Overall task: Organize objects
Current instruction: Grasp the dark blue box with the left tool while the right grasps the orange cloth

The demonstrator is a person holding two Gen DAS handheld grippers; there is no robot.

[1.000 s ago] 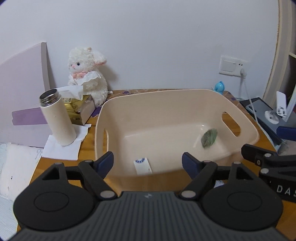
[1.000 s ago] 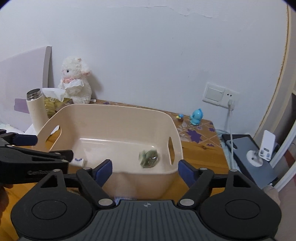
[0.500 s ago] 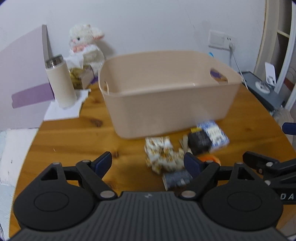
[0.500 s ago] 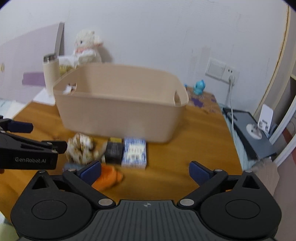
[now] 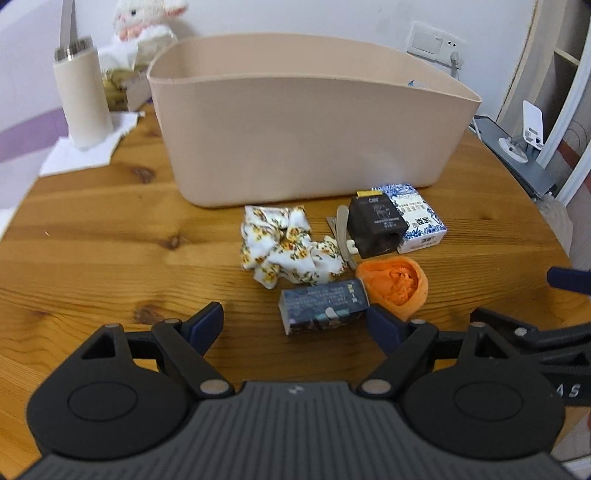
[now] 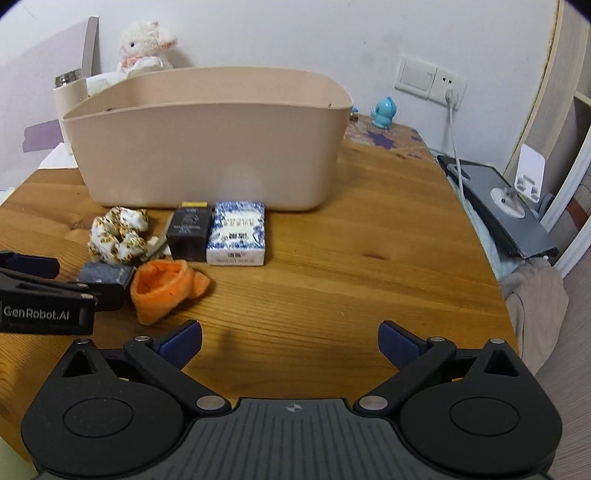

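A beige plastic bin (image 5: 306, 136) (image 6: 207, 144) stands on the wooden table (image 5: 92, 240). In front of it lie a floral scrunchie (image 5: 284, 247) (image 6: 118, 232), a dark box (image 5: 373, 225) (image 6: 189, 232), a blue-and-white box (image 5: 413, 216) (image 6: 236, 232), an orange sock (image 5: 395, 284) (image 6: 162, 288), a dark blue packet (image 5: 323, 304) (image 6: 105, 275) and a metal hair clip (image 5: 342, 232). My left gripper (image 5: 295, 325) is open, low over the table, just short of the packet. My right gripper (image 6: 290, 341) is open and empty over bare wood, right of the sock.
A white flask (image 5: 83, 96), tissue box and plush lamb (image 5: 147, 22) stand at the back left. A blue toy (image 6: 384, 110), wall socket with cable (image 6: 452, 122) and a grey device (image 6: 506, 206) lie at the right edge.
Both grippers have dropped from above the bin and pulled back. They now sit low over the table in front of the pile of small objects; the bin's inside is hidden.
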